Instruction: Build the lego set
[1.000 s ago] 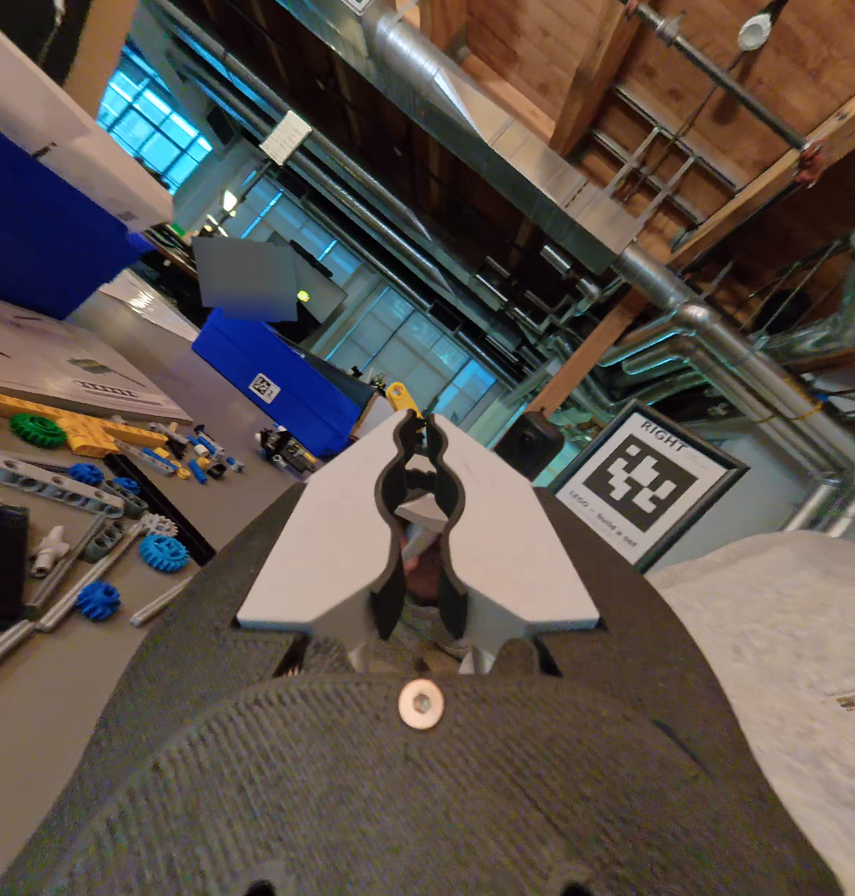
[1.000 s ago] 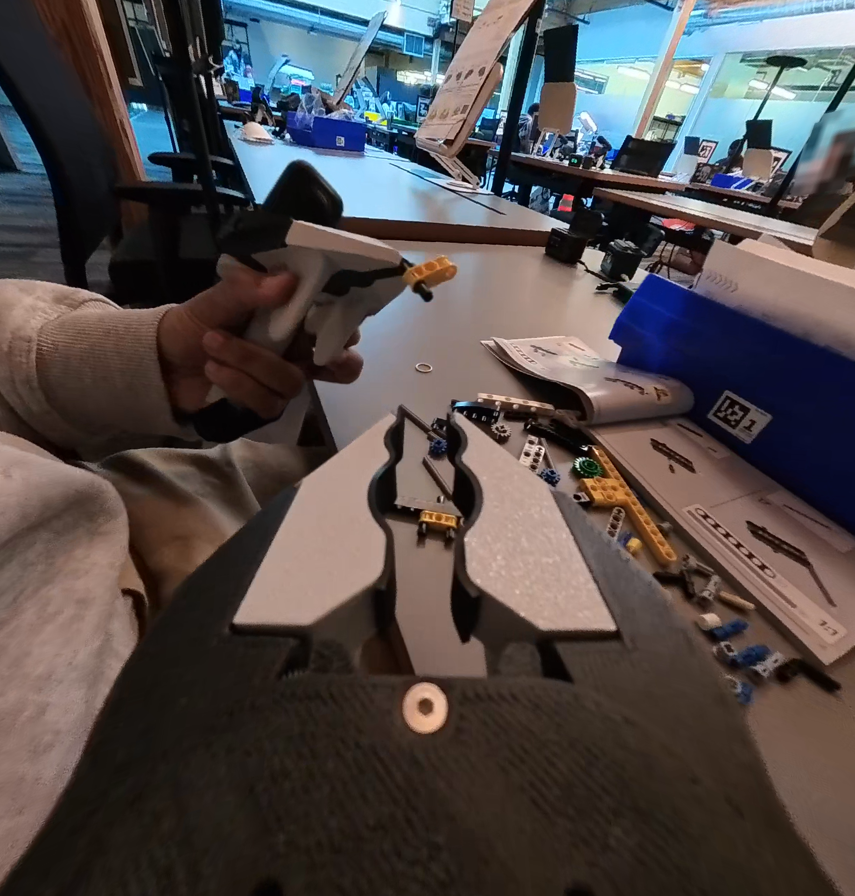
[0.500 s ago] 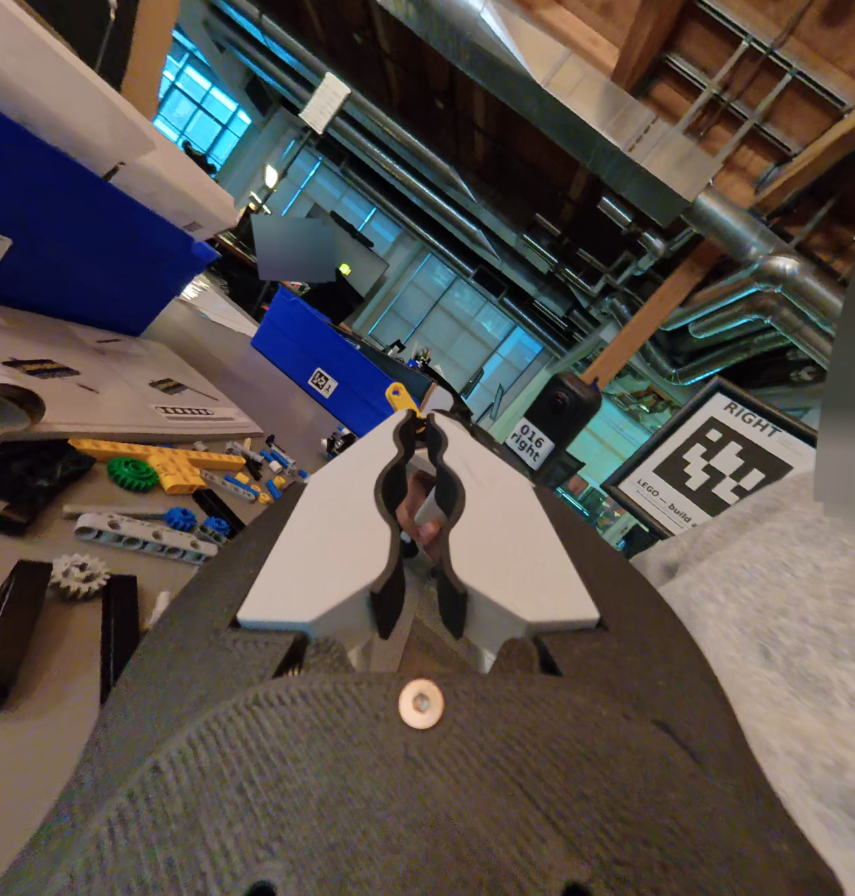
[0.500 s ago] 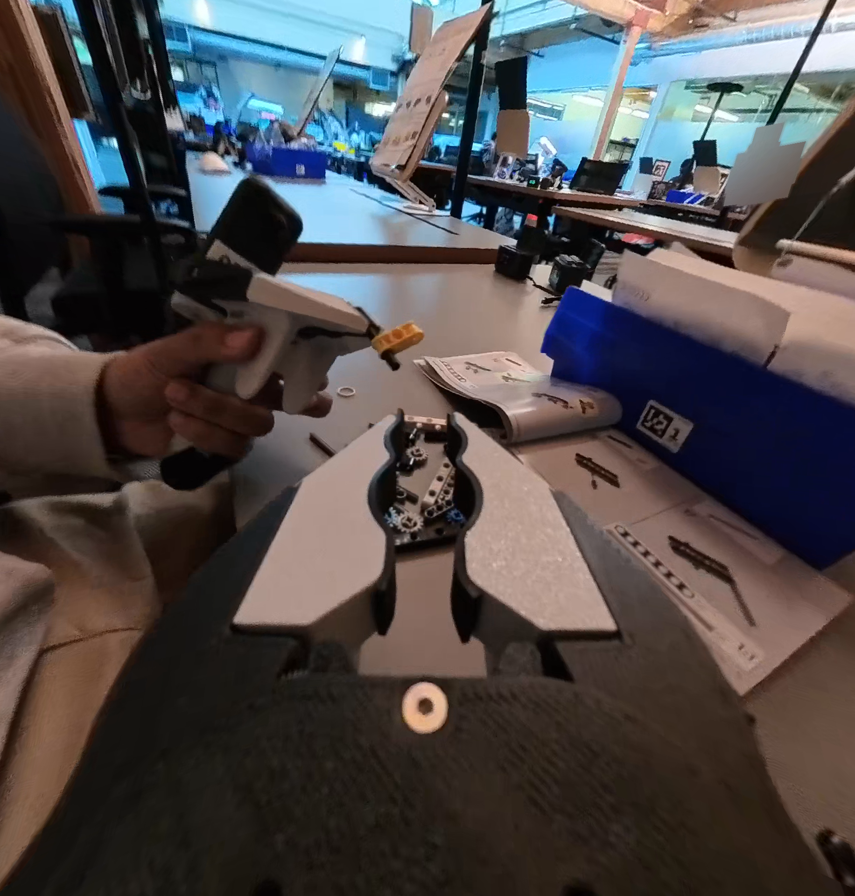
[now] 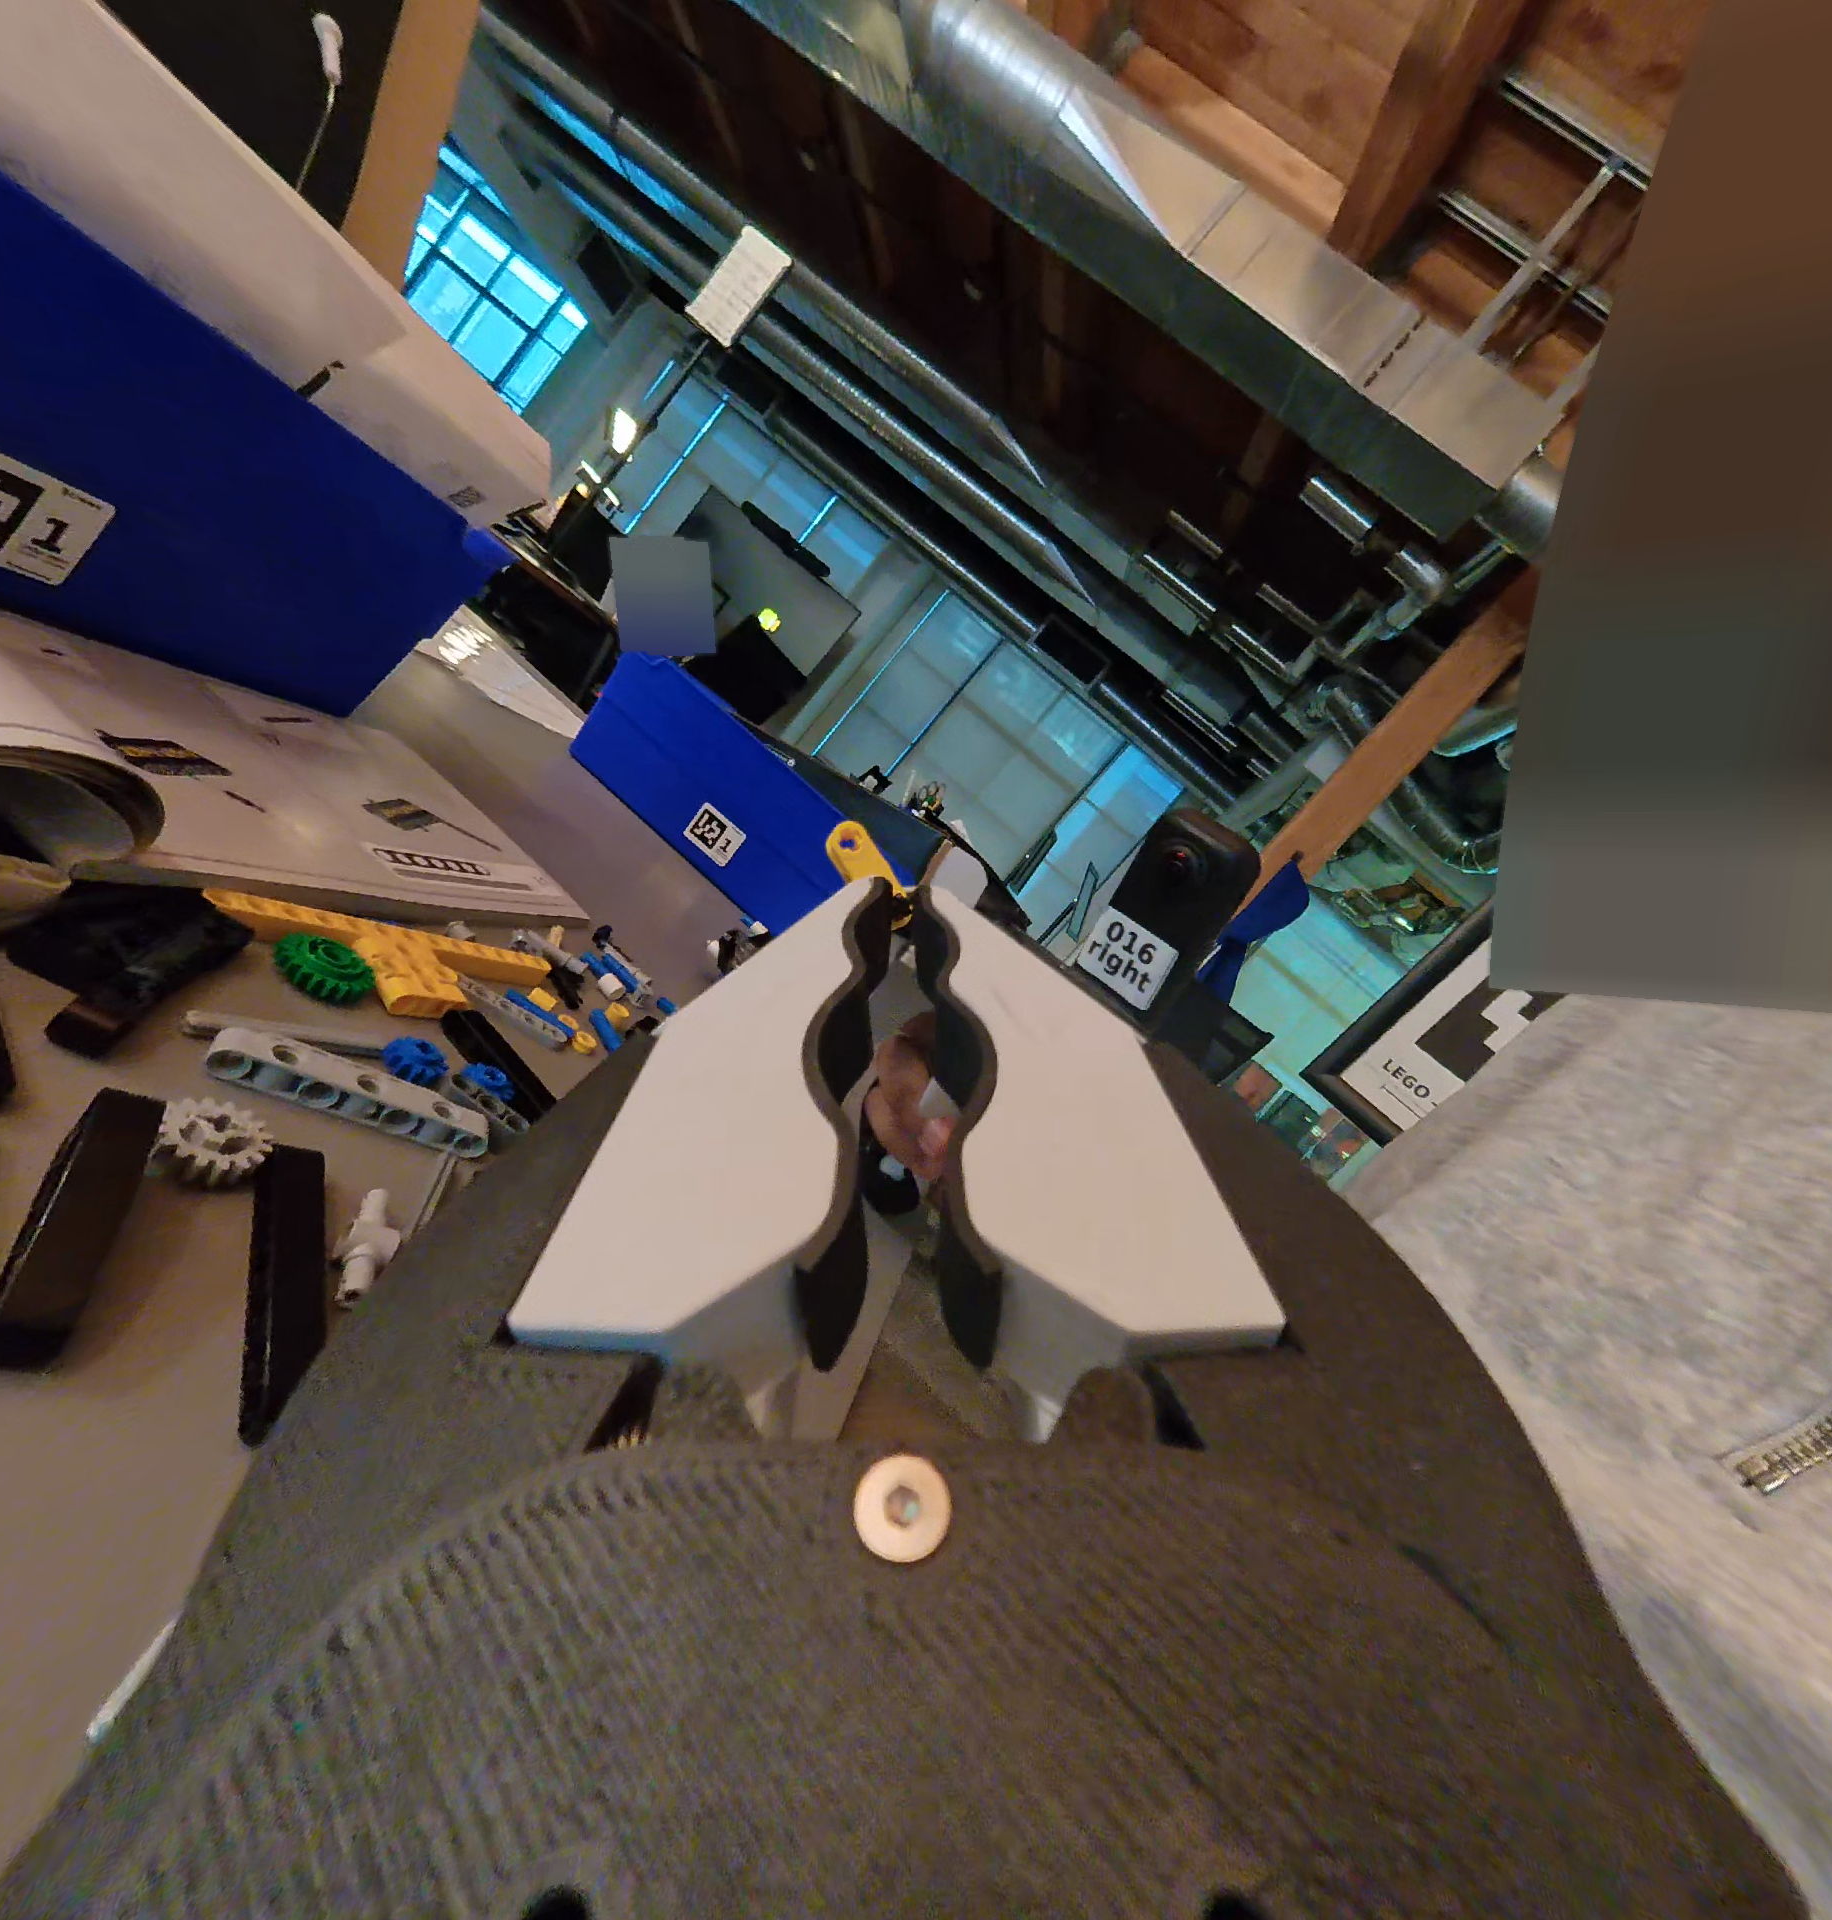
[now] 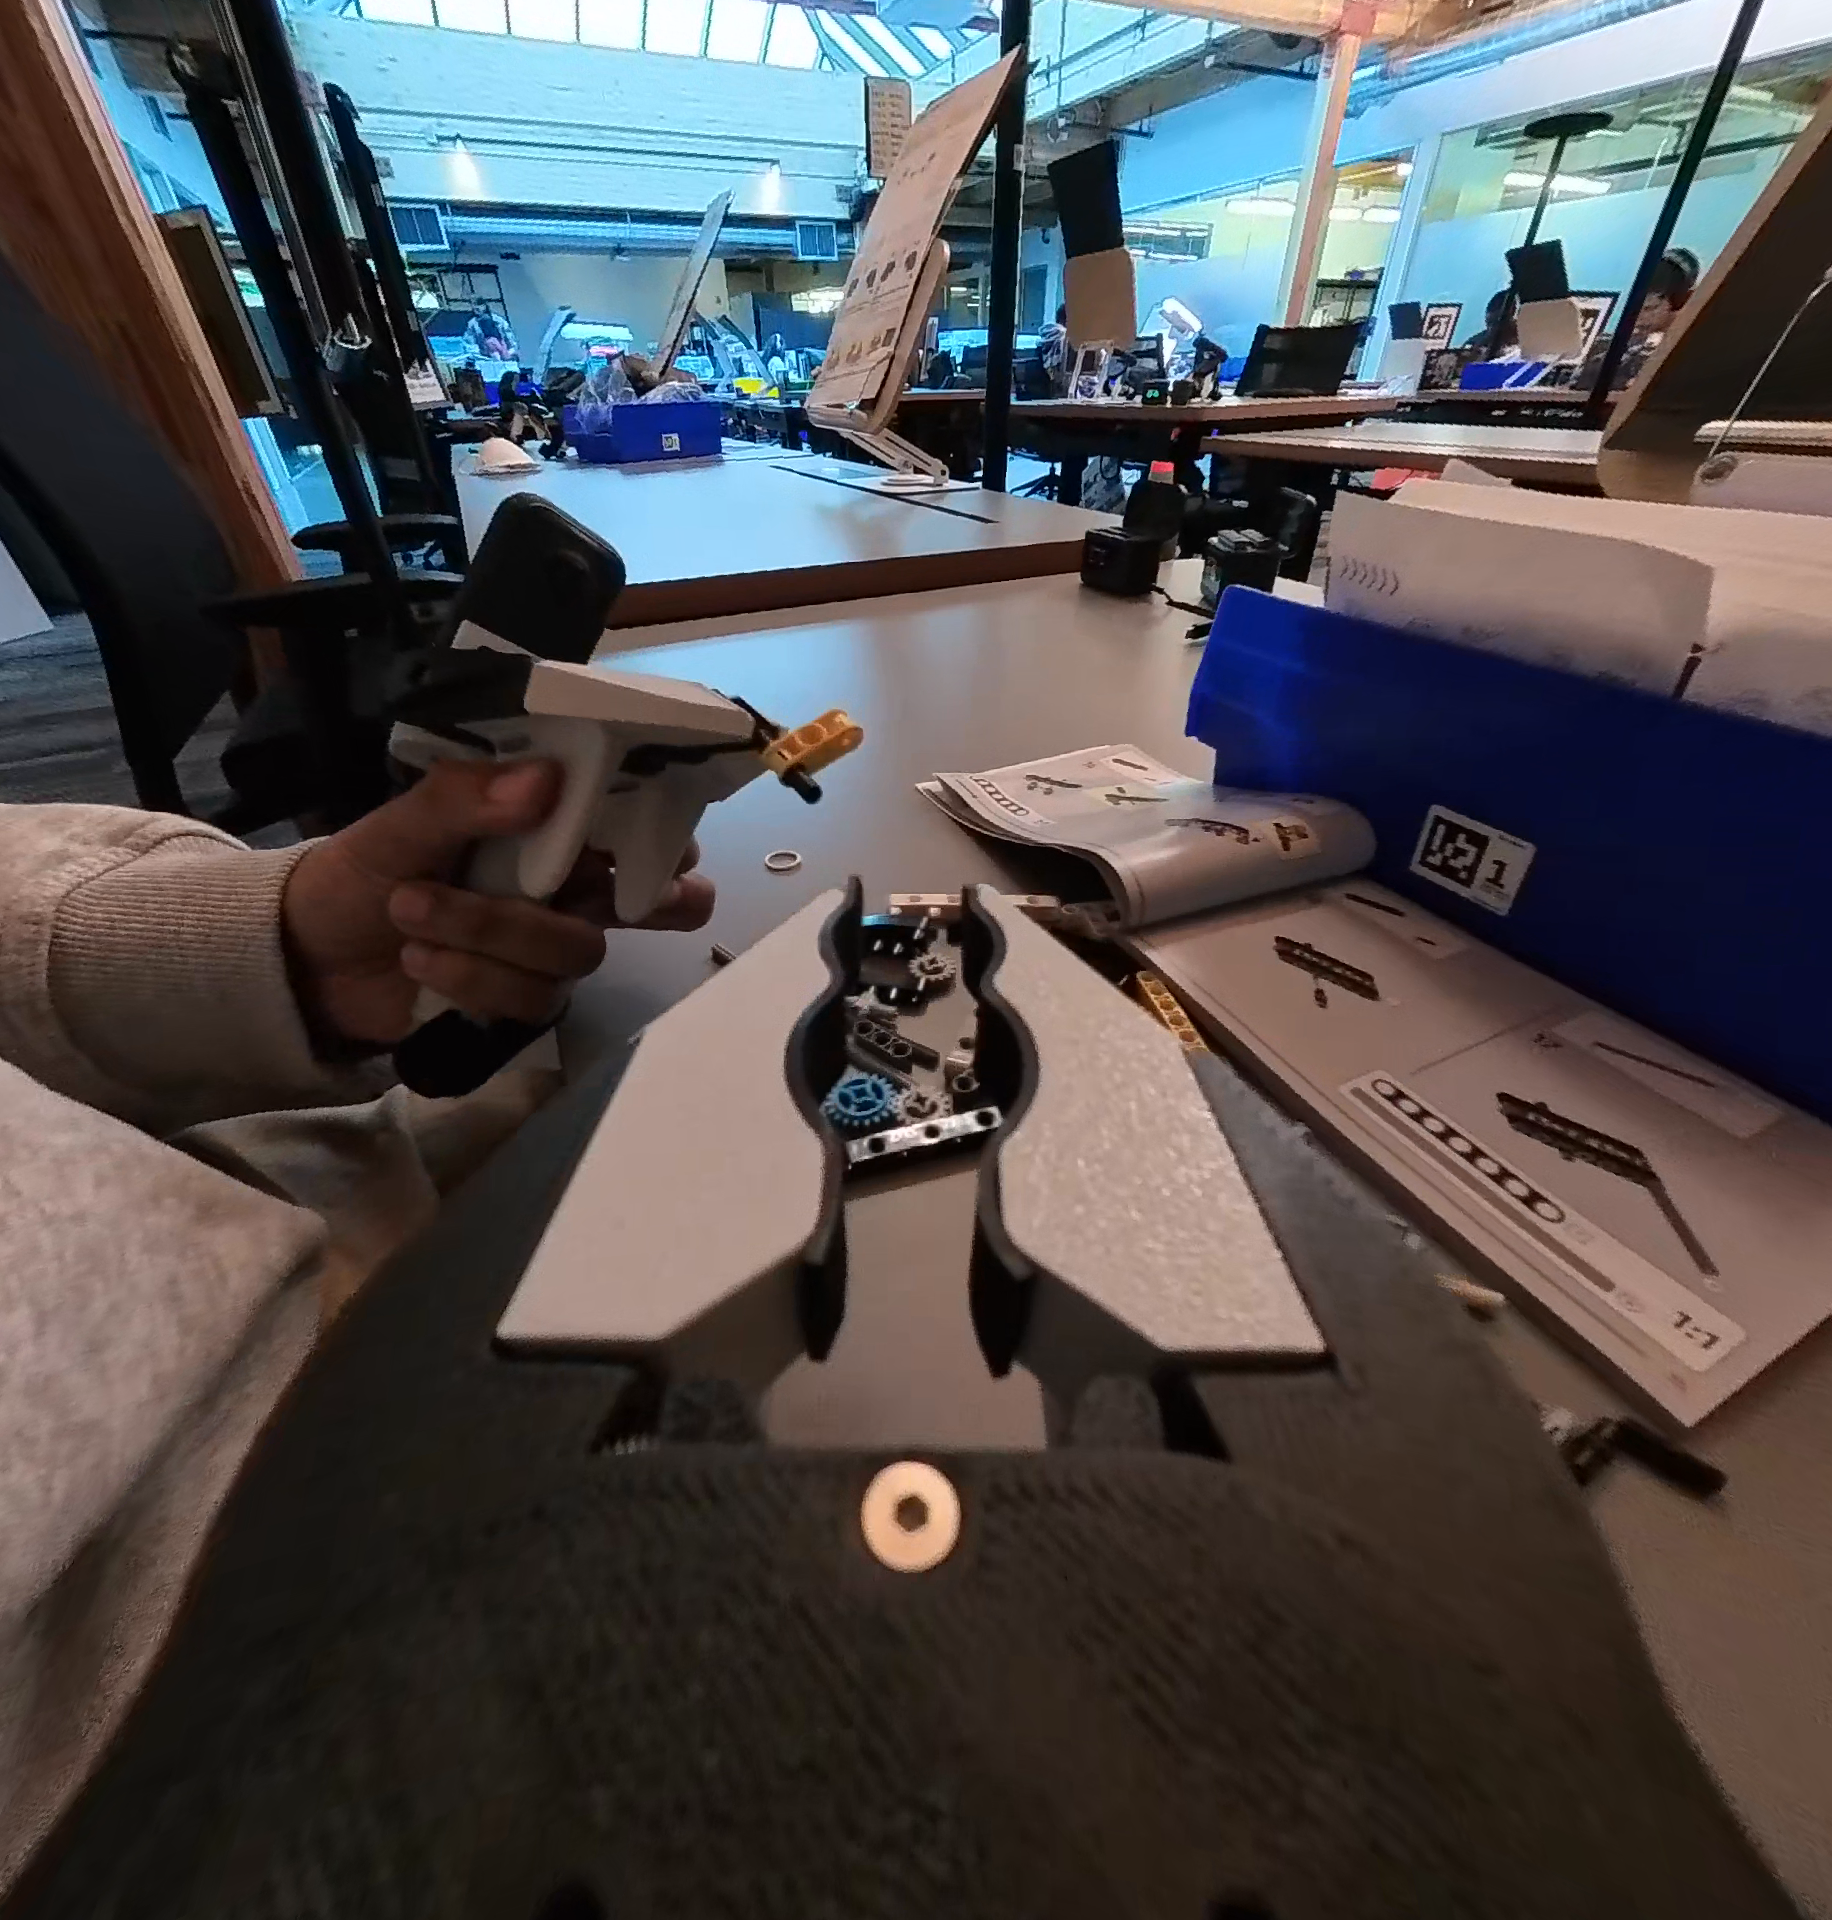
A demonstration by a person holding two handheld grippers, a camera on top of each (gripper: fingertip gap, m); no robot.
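Note:
My left gripper [image 5: 896, 896] is shut on a small yellow lego piece [image 5: 858, 850] with a black pin and holds it in the air above the table. It also shows in the right wrist view [image 6: 761, 740], held by a hand, with the yellow piece [image 6: 816, 740] at its tips. My right gripper [image 6: 907, 902] is open and empty, low over the loose parts. Between its fingers I see a blue gear [image 6: 860, 1101] and a black beam [image 6: 922, 1132] on the table. A green gear [image 5: 322, 966], a yellow beam [image 5: 418, 956] and a grey beam [image 5: 340, 1086] lie to the left.
A blue bin [image 6: 1566, 831] stands at the right, with an open instruction booklet [image 6: 1151, 831] and a printed sheet [image 6: 1463, 1143] in front of it. Black track pieces [image 5: 60, 1226] and a pale gear [image 5: 211, 1141] lie near. A small ring [image 6: 782, 860] lies on the grey table [image 6: 943, 665]. My right fingertips sit around 6 cm from my left ones.
My right gripper has swung forward over the parts pile, still open. My left gripper has tilted down toward the table, still shut on the yellow piece.

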